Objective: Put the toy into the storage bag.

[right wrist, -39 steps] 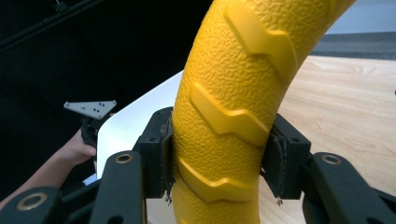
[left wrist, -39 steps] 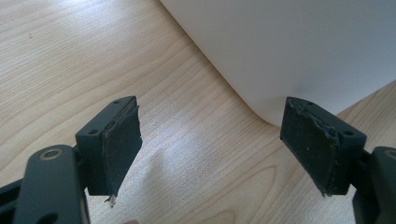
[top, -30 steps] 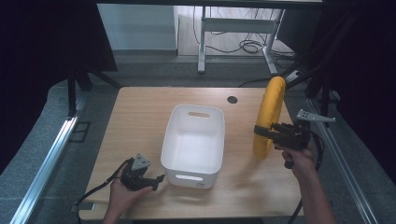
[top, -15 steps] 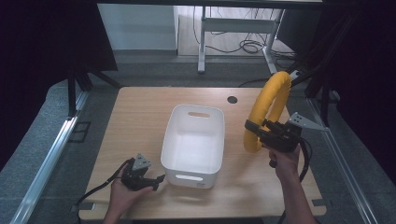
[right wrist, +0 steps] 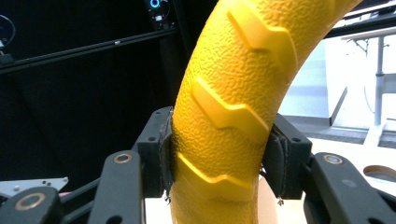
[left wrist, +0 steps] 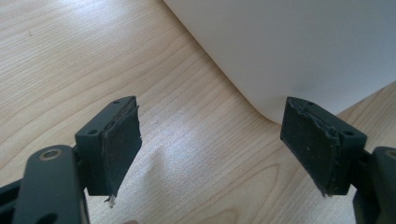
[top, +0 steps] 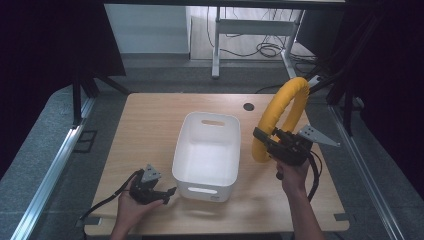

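From the high view, the right hand-held gripper [top: 261, 138] is clamping a yellow ring [top: 280, 116] and holding it upright above the worktop [top: 150, 125], at about 3 o'clock from the white bin [top: 207, 152], with a narrow strip of bare wood showing between ring and bin wall. At 7 o'clock from the bin, the left hand-held gripper [top: 167, 192] is resting near the worktop's front edge, just beside the bin's near corner. Broad open wood is lying at 9 to 11 o'clock of the bin.

Along the left gripper view, the jaws are standing wide apart with nothing between them, bare worktop [left wrist: 140, 60] below and the bin's rounded corner [left wrist: 289, 51] filling 12 to 2 o'clock.

Along the right gripper view, both pads [right wrist: 166, 154] are pressing the ring's ribbed yellow body [right wrist: 224, 112], which is rising toward 1 o'clock.
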The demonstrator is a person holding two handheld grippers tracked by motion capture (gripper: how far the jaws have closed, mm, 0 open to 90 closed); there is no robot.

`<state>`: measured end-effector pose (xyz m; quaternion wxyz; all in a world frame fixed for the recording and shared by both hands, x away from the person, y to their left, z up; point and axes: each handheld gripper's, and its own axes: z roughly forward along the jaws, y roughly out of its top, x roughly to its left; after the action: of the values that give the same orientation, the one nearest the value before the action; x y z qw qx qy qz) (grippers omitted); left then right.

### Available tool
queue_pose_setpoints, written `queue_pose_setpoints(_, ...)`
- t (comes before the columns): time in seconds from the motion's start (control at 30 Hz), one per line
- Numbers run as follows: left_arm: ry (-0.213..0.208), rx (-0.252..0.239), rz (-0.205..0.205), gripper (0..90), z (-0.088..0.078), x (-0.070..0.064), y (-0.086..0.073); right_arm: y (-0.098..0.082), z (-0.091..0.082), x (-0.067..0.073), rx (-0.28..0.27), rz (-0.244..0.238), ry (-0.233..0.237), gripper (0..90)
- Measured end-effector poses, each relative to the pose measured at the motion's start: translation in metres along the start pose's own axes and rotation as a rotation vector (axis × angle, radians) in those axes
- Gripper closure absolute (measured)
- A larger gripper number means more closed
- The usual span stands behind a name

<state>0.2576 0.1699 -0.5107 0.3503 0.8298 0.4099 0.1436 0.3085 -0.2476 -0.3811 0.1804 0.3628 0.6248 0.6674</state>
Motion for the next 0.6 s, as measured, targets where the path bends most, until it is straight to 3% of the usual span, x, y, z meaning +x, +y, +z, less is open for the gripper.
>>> queue_pose_setpoints(0.23, -0.002, -0.003, -0.001, 20.2, 0.000, 0.000, 0.000, 0.006, -0.001, 0.009, -0.042, -0.031, -0.007, 49.4)
queue_pose_setpoints(0.6, -0.003, 0.001, -0.001, 20.2, 0.000, 0.000, 0.000, 0.026, 0.004, 0.042, -0.117, -0.091, 0.018, 49.4)
